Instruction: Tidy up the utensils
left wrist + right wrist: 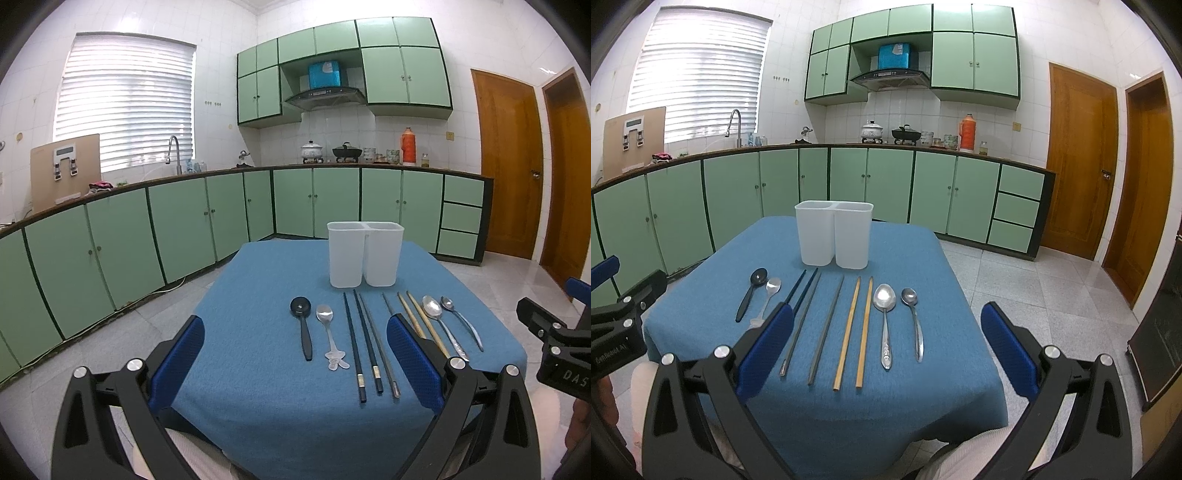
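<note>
My left gripper hangs just above the near edge of the worktop, its blue textured pads spread wide and holding nothing, and my right gripper is likewise spread wide and empty over the same near edge. Under them a blue, felt-like cloth covers the worktop, and the utensils lie on it in a row, handles toward me: a black plastic spoon with a round bowl, a small metal spoon with a shaped handle end, a pair of black chopsticks, two thin grey metal chopsticks, two pale wooden chopsticks, a large steel spoon with an embossed handle and a smaller steel spoon. Beyond the row stands a white translucent plastic holder with two compartments, upright, both looking empty
</note>
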Demonstrator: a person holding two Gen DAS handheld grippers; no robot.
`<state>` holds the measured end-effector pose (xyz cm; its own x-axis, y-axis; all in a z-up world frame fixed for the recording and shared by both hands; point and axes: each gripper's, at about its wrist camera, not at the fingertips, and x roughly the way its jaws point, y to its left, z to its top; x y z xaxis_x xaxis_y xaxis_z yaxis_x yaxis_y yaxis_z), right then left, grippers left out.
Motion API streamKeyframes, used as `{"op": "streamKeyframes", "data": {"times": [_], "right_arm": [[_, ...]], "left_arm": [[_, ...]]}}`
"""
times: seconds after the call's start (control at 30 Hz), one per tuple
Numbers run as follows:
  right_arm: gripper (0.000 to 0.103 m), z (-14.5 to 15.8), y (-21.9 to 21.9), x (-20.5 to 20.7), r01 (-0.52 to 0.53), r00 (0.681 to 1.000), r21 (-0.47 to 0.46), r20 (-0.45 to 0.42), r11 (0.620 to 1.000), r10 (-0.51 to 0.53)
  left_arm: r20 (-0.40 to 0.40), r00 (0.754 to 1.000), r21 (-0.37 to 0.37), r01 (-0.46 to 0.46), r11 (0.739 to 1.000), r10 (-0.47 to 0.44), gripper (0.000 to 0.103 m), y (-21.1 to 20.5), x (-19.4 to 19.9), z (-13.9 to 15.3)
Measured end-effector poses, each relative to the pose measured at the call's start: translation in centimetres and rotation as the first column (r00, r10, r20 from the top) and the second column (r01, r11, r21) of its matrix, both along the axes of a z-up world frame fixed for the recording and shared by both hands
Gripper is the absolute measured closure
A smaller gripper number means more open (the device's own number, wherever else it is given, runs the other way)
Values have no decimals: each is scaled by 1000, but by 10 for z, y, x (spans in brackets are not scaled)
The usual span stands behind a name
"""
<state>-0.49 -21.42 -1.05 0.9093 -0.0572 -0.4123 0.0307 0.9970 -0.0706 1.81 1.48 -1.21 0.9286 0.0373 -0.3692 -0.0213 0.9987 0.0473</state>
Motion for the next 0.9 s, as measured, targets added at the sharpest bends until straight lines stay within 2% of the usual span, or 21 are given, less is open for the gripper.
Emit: {"op": "streamKeyframes", "data": {"times": [0.33, 0.6, 0.8, 0.87, 0.9], "right_arm": [[5, -4, -5, 33, 20, 1000, -15, -9, 1000, -20], [5, -14, -19, 82, 52, 998, -30, -43, 998, -53], [7, -24, -37, 126, 72, 991, -11, -113, 997, -73], [11, -25, -40, 138, 79, 988, -13, -132, 997, -80], [17, -26, -42, 143, 77, 987, -9, -143, 997, -77]], "left_arm": [[-59, 998, 9, -20, 1000, 21, 6, 9, 41, -11], [-139, 990, 10, -15, 1000, 16, 6, 20, 103, -23], [-276, 961, -15, -21, 1000, 16, 6, 28, 167, -39], [-315, 949, -13, -25, 1000, 19, 6, 28, 188, -46], [-338, 941, -9, -24, 1000, 20, 6, 28, 199, -49]]}}
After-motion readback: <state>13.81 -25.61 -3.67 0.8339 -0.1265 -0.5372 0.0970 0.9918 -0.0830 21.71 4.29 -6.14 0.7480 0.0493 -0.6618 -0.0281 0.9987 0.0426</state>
